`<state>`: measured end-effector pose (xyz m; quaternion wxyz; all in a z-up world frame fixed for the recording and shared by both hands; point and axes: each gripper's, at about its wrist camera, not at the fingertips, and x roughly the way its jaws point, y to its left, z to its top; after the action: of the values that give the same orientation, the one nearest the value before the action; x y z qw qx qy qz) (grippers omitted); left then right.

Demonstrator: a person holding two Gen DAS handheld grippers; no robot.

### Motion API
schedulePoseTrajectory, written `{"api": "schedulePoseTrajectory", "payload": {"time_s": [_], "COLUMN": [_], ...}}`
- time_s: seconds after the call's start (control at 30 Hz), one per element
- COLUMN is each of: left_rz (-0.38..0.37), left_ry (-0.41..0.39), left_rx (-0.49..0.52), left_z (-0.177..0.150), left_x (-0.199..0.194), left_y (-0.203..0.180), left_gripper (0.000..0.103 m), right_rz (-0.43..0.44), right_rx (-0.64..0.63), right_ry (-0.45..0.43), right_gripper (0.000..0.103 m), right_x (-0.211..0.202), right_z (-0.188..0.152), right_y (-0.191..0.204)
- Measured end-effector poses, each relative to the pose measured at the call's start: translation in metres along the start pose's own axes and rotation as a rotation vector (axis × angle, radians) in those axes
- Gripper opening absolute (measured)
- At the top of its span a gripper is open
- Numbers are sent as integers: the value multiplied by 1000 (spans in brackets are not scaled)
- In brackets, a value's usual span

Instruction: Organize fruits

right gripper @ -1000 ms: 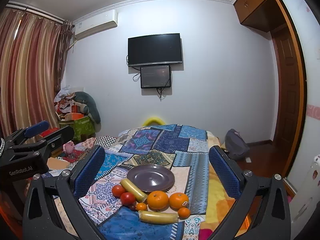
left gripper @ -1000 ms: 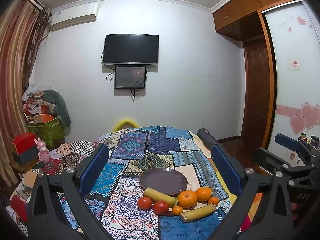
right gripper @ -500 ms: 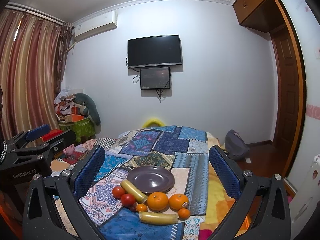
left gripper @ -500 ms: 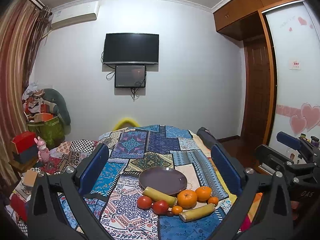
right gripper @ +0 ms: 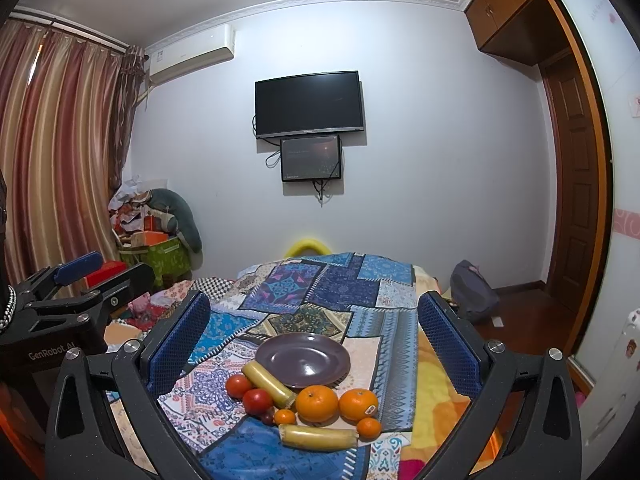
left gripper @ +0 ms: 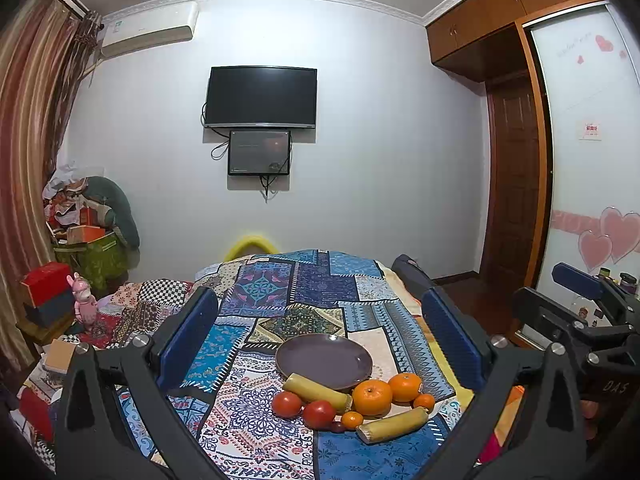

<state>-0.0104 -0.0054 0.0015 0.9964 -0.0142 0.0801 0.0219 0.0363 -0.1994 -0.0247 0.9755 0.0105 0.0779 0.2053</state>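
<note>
An empty dark purple plate (left gripper: 324, 360) (right gripper: 303, 360) lies on a patchwork cloth. In front of it sit two red tomatoes (left gripper: 287, 404) (right gripper: 239, 385), two yellow corn pieces (left gripper: 392, 425) (right gripper: 319, 437), two large oranges (left gripper: 372, 392) (right gripper: 317, 404) and small tangerines (left gripper: 352, 420) (right gripper: 369, 428). My left gripper (left gripper: 320, 340) hangs open above and short of the fruit, holding nothing. My right gripper (right gripper: 312, 340) is likewise open and empty. Each gripper shows at the edge of the other's view: the right gripper (left gripper: 576, 320) and the left gripper (right gripper: 76, 296).
The patchwork cloth (left gripper: 304, 284) covers a raised surface that drops off at right over a yellow blanket (right gripper: 436, 392). A grey bag (right gripper: 474, 292) lies on the floor at right. Boxes and clutter (left gripper: 80, 240) pile up at left by the curtain. A TV (left gripper: 261, 97) hangs on the far wall.
Both views have shifted only slightly; the fruit and plate stay where they were and both grippers remain open.
</note>
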Motion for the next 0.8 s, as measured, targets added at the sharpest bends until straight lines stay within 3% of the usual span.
{"api": "schedulePoseTrajectory", "payload": {"time_s": [0.8], "left_rz": [-11], "left_ry": [-6], "left_rx": [2], "left_z": [1], "left_x": [-1], "left_y": [-1], "left_gripper": [103], "right_rz": [13], "right_rx": [10], "right_ry": [7], "right_gripper": [103], "right_x": [3], "right_z": [1], "right_y": [-1]}}
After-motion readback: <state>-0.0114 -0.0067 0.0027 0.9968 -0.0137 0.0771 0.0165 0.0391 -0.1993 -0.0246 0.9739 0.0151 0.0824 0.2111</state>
